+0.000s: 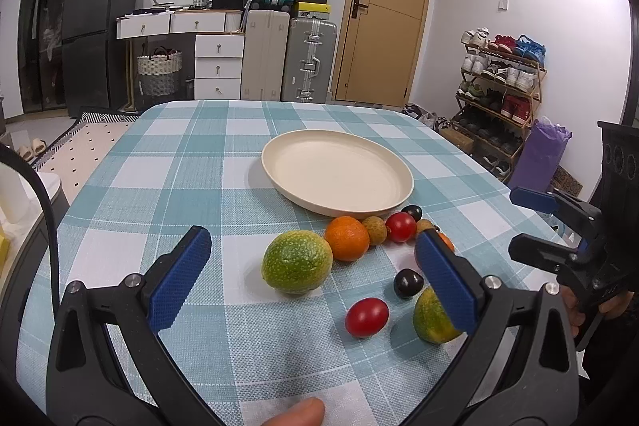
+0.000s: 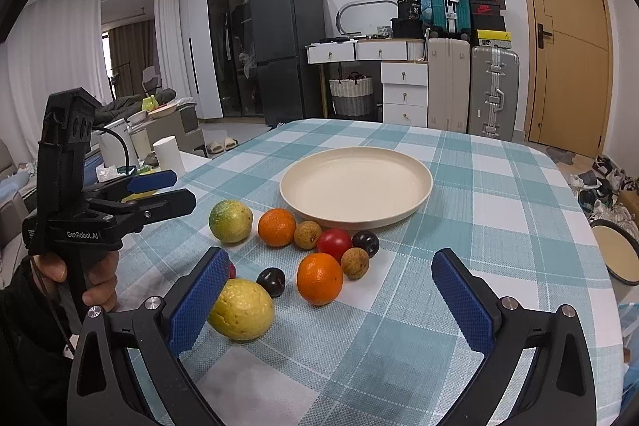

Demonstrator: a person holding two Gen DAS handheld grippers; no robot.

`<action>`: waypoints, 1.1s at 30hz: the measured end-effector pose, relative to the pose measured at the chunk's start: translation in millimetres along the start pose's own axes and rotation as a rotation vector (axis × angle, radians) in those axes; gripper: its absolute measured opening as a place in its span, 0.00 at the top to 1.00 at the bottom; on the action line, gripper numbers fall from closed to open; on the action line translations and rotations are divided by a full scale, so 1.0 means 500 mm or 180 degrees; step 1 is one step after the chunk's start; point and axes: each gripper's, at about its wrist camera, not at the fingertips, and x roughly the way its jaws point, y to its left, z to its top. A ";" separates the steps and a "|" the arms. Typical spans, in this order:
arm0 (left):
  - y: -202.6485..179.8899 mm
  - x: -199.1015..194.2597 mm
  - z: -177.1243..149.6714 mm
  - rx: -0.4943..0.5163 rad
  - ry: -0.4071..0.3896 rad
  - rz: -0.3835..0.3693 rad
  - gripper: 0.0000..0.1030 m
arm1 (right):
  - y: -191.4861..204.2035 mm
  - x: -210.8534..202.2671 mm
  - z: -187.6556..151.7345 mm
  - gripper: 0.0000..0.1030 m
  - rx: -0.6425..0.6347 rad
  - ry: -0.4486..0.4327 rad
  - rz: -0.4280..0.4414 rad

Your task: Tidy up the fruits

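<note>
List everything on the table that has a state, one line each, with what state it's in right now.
Plate: empty, upright on the tablecloth.
Green citrus: loose on the cloth, not gripped.
Yellow citrus: loose, beside a right finger.
Oranges: loose on the cloth, off the plate.
Red tomatoes: loose, off the plate.
Left gripper: open, holding nothing.
Right gripper: open, holding nothing.
</note>
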 end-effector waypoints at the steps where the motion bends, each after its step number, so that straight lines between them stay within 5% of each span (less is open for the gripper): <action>1: 0.001 0.000 0.000 0.0003 0.0000 0.0004 0.01 | 0.000 0.003 0.000 0.00 -0.0007 0.0034 0.0005; 13: -0.007 0.004 0.004 0.0126 0.0095 0.0120 0.01 | 0.023 0.038 0.001 0.00 -0.0105 0.0335 0.0069; 22: -0.006 0.026 0.001 0.0180 0.0333 0.0176 0.01 | 0.061 0.065 -0.011 0.01 -0.0113 0.0669 0.0502; 26: -0.006 0.034 -0.004 0.0195 0.0375 0.0163 0.01 | 0.078 0.080 -0.019 0.16 -0.0153 0.0834 0.0617; 33: 0.000 0.046 -0.006 0.0174 0.0455 0.0132 0.01 | 0.099 0.104 -0.030 0.22 -0.0194 0.1036 0.0801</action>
